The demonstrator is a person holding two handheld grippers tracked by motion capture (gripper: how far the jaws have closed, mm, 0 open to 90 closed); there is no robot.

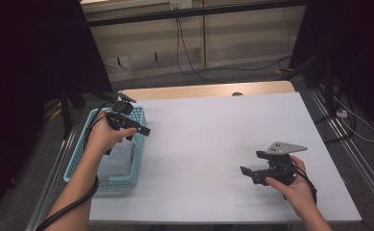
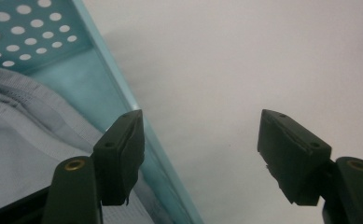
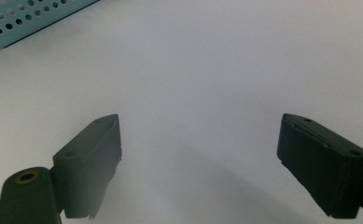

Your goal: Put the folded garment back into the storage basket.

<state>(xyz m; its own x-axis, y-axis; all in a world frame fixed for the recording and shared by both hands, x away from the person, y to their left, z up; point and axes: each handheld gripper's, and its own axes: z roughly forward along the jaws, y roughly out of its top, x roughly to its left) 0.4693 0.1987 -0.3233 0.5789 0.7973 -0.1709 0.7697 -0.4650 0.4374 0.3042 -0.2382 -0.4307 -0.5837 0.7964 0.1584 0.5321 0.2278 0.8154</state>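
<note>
The left gripper (image 1: 137, 129) is held up at nine o'clock, its jaws apart and empty, pointing toward three o'clock. The right gripper (image 1: 247, 172) sits low at four o'clock, jaws wide apart and empty, aimed toward nine o'clock.

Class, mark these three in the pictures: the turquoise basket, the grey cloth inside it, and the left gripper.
Turquoise basket (image 1: 140, 155): high view, its right wall.
Grey cloth (image 2: 16, 154): left gripper view, the fabric's middle fold.
Left gripper (image 2: 200, 156): left gripper view, midway between its open fingertips.
</note>
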